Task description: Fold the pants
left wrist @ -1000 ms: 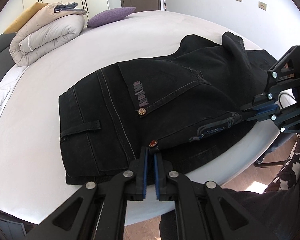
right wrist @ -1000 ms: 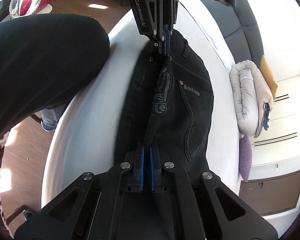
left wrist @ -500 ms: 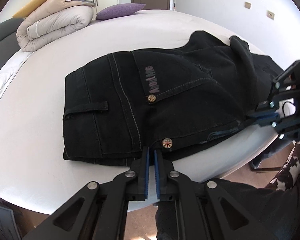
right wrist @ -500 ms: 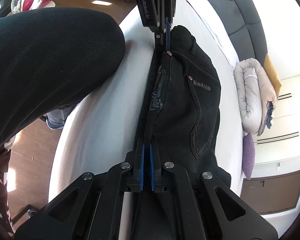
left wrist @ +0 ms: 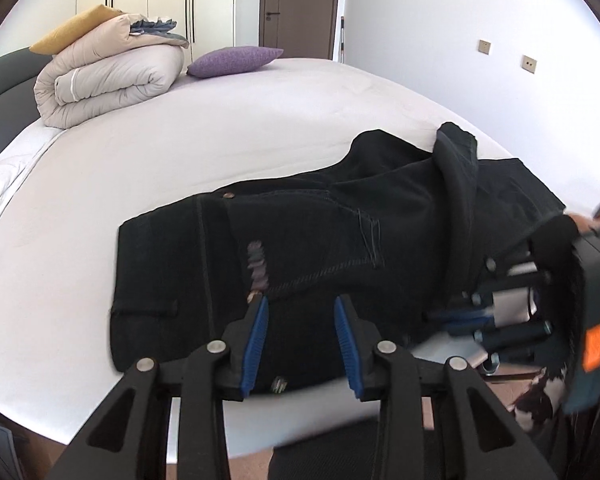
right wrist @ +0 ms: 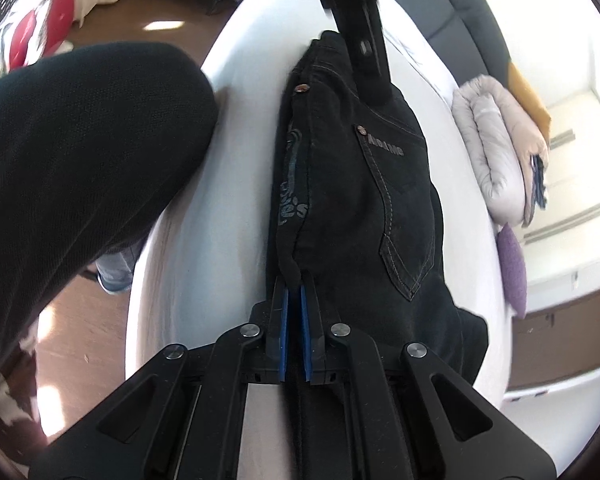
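Black jeans [left wrist: 340,240] lie folded lengthwise on the white bed [left wrist: 220,140], close to its near edge. My left gripper [left wrist: 302,320] is open and empty above the waist end; it shows from the right wrist view [right wrist: 360,20] as a black body over the far end. My right gripper [right wrist: 294,292] is shut on the near folded edge of the jeans [right wrist: 360,184]. It appears blurred at the right in the left wrist view [left wrist: 460,316]. One leg hem [left wrist: 456,148] is flipped up on top.
A rolled beige duvet [left wrist: 104,84] and a purple pillow [left wrist: 232,60] lie at the head of the bed. The person's dark-clad leg [right wrist: 80,152] stands against the bed's edge. Wooden floor [right wrist: 80,320] lies below.
My left gripper has opened, let go of the jeans' waist edge and lifted above it. The jeans have settled flatter on the bed. My right gripper keeps its hold.
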Demonstrator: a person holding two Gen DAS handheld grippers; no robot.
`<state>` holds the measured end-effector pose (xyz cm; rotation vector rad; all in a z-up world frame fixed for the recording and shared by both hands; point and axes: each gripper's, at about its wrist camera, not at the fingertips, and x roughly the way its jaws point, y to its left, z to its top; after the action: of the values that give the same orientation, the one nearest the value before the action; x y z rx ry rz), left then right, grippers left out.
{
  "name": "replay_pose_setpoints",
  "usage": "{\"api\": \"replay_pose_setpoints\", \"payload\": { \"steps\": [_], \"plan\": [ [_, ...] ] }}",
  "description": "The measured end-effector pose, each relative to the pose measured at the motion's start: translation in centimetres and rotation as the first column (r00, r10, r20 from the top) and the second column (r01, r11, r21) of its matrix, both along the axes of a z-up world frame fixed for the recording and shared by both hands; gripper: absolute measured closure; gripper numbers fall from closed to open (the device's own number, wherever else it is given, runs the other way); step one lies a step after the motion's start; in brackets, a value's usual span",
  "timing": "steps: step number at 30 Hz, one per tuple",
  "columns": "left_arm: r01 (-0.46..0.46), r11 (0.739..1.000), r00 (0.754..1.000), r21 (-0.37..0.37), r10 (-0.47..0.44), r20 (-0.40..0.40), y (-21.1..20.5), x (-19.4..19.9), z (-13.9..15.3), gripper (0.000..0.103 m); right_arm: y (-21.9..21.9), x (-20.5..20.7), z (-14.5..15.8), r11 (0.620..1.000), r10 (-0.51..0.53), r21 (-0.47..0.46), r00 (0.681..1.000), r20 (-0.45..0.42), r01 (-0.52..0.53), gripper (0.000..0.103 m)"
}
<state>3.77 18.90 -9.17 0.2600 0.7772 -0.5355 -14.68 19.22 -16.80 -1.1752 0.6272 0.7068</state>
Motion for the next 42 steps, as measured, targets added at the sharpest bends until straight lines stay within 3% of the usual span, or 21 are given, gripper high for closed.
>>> {"api": "replay_pose_setpoints", "payload": {
  "steps": [3, 4, 7, 8, 10, 11, 12, 13, 14, 15, 17, 19, 21, 22, 23, 24, 27, 30, 34, 37, 42],
  "plan": [
    [-0.020, 0.999, 0.997, 0.044, 0.023, -0.077, -2.3, 2.6, -2.4, 0.066, -0.7, 1.1, 0.8, 0.989, -0.088, 0.117, 0.994, -0.060, 0.095, 0.094],
    [-0.033, 0.997, 0.990, 0.066, 0.042, -0.137, -2.6, 3.6, -3.7, 0.066, -1.2, 1.5, 1.1, 0.977, -0.123, 0.166, 0.989, -0.086, 0.136, 0.089],
    [-0.075, 0.996, 0.985, 0.049, 0.082, -0.153, -2.5, 4.1, -4.7, 0.065, -3.4, 1.8, 2.4, 0.924, -0.206, 0.297, 0.968, -0.145, 0.241, 0.076],
    [-0.084, 0.995, 0.983, 0.044, 0.090, -0.157, -2.4, 4.0, -4.7, 0.065, -4.8, 1.6, 3.3, 0.887, -0.218, 0.372, 0.959, -0.183, 0.273, 0.073],
    [-0.096, 0.994, 0.981, 0.042, 0.102, -0.163, -2.1, 3.8, -4.8, 0.065, -7.7, 1.7, 4.9, 0.790, -0.249, 0.504, 0.934, -0.254, 0.348, 0.037],
    [-0.101, 0.994, 0.980, 0.042, 0.106, -0.168, -1.8, 3.7, -4.7, 0.065, -9.4, 2.0, 5.6, 0.728, -0.274, 0.561, 0.917, -0.290, 0.395, 0.031],
    [-0.107, 0.993, 0.978, 0.042, 0.113, -0.176, -1.7, 3.7, -4.6, 0.065, -12.6, 2.7, 6.6, 0.615, -0.315, 0.634, 0.883, -0.348, 0.470, 0.030],
    [-0.114, 0.992, 0.976, 0.048, 0.121, -0.183, -1.7, 3.7, -4.5, 0.065, -15.1, 3.6, 7.3, 0.526, -0.349, 0.666, 0.848, -0.398, 0.529, 0.030],
    [-0.120, 0.991, 0.975, 0.057, 0.128, -0.184, -1.8, 3.7, -4.2, 0.065, -16.9, 4.2, 7.6, 0.467, -0.375, 0.678, 0.821, -0.430, 0.568, 0.030],
    [-0.128, 0.989, 0.974, 0.068, 0.138, -0.181, -1.9, 3.5, -3.8, 0.065, -20.8, 5.6, 8.2, 0.334, -0.415, 0.694, 0.761, -0.499, 0.638, 0.030],
    [-0.142, 0.987, 0.975, 0.069, 0.152, -0.165, -2.1, 3.2, -3.1, 0.065, -26.0, 6.8, 8.5, 0.158, -0.429, 0.697, 0.684, -0.590, 0.700, 0.030],
    [-0.142, 0.989, 0.977, 0.040, 0.146, -0.153, -2.7, 3.1, -2.4, 0.064, -33.3, 8.4, 8.4, -0.104, -0.418, 0.668, 0.577, -0.701, 0.736, 0.030],
    [-0.140, 0.989, 0.977, 0.052, 0.146, -0.156, -3.2, 3.1, -2.8, 0.060, -39.5, 9.5, 7.6, -0.341, -0.354, 0.606, 0.499, -0.791, 0.719, 0.030],
    [-0.145, 0.987, 0.973, 0.065, 0.155, -0.170, -3.4, 3.3, -3.4, 0.058, -42.7, 10.1, 6.6, -0.456, -0.307, 0.548, 0.454, -0.836, 0.701, 0.032],
    [-0.153, 0.986, 0.969, 0.074, 0.164, -0.183, -3.5, 3.6, -4.0, 0.057, -45.3, 10.7, 5.5, -0.543, -0.277, 0.491, 0.406, -0.871, 0.681, 0.036],
    [-0.160, 0.985, 0.969, 0.066, 0.169, -0.181, -3.5, 3.8, -4.3, 0.056, -46.5, 11.0, 4.9, -0.580, -0.260, 0.461, 0.383, -0.886, 0.672, 0.045],
    [-0.180, 0.983, 0.962, 0.045, 0.185, -0.202, -3.0, 4.1, -4.4, 0.056, -49.6, 13.3, 1.9, -0.668, -0.180, 0.342, 0.302, -0.936, 0.661, 0.052],
    [-0.171, 0.983, 0.962, 0.070, 0.182, -0.204, -3.1, 4.1, -4.4, 0.056, -50.4, 15.5, 0.1, -0.702, -0.140, 0.257, 0.226, -0.964, 0.664, 0.069],
    [-0.172, 0.983, 0.960, 0.069, 0.183, -0.211, -3.4, 4.2, -4.4, 0.056, -50.6, 18.5, -0.6, -0.714, -0.123, 0.242, 0.223, -0.967, 0.657, 0.070],
    [-0.173, 0.982, 0.960, 0.069, 0.184, -0.209, -3.6, 4.4, -4.5, 0.056, -50.8, 21.5, -1.7, -0.718, -0.113, 0.207, 0.182, -0.977, 0.664, 0.070],
    [-0.175, 0.983, 0.961, 0.062, 0.184, -0.206, -4.4, 4.7, -4.7, 0.056, -51.9, 25.3, -2.4, -0.730, -0.095, 0.195, 0.184, -0.978, 0.656, 0.071]
  ]
}}
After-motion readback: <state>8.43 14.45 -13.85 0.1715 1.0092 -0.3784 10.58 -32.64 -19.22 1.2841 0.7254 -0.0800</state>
